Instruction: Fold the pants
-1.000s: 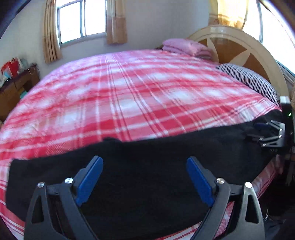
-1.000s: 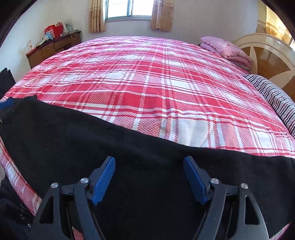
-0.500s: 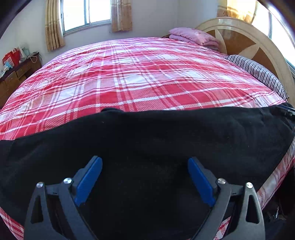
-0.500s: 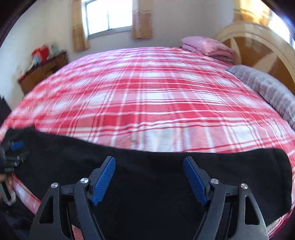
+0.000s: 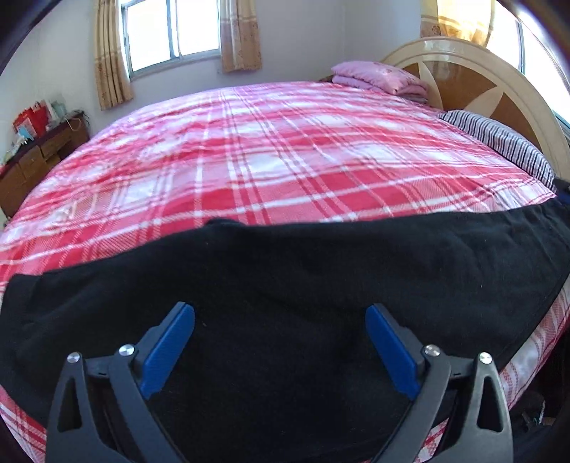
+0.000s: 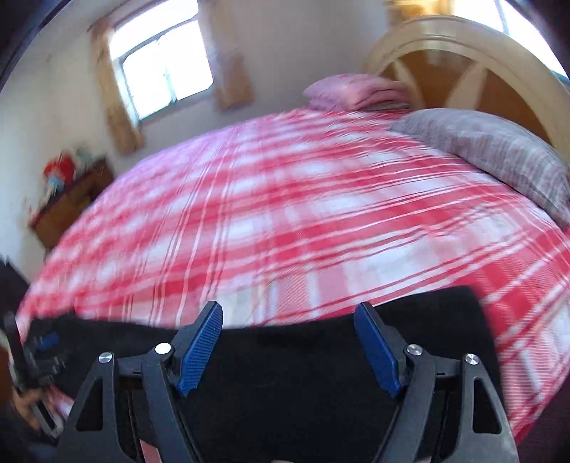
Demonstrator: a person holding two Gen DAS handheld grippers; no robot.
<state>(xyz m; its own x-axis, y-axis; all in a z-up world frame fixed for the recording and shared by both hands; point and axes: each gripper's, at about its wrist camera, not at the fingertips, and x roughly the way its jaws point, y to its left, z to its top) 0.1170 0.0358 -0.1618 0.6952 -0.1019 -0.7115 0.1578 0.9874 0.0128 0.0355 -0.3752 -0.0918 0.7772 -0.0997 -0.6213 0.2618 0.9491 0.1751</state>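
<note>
A sunlit bedroom, and nearly all of it is bed: a red-and-white plaid bedspread (image 5: 270, 167) runs from the near edge up to an arched wooden headboard (image 5: 473, 82).

Along that near edge lie the black pants (image 5: 302, 285), spread lengthwise in one long dark band with the plaid showing just beyond their far border. From the right wrist view the band ends in a squared-off end at the right (image 6: 459, 320), lying flat on the bedspread; I cannot tell whether that is waist or cuffs.

The left gripper (image 5: 279, 345) hangs over the middle of the cloth with its blue pads (image 5: 167, 349) spread wide and nothing pinched between them. The right gripper (image 6: 288, 349) is equally wide and empty. A second ago it looked down on the fabric with the far end out of sight; now it has swung up and rolled, its view is smeared with motion, and that end sits just beyond its right pad. The left gripper has barely shifted, and shows small at the far left of the right view.

My reading: the pants are laid out and no fold has begun; the right hand is lining itself up on the end it would need to lift over.

Further out, a folded pink blanket (image 5: 377, 76) rests by the headboard, a striped pillow (image 5: 498, 139) beside it, curtained windows (image 5: 171, 32) behind, and a wooden dresser (image 5: 39, 153) against the left wall.
</note>
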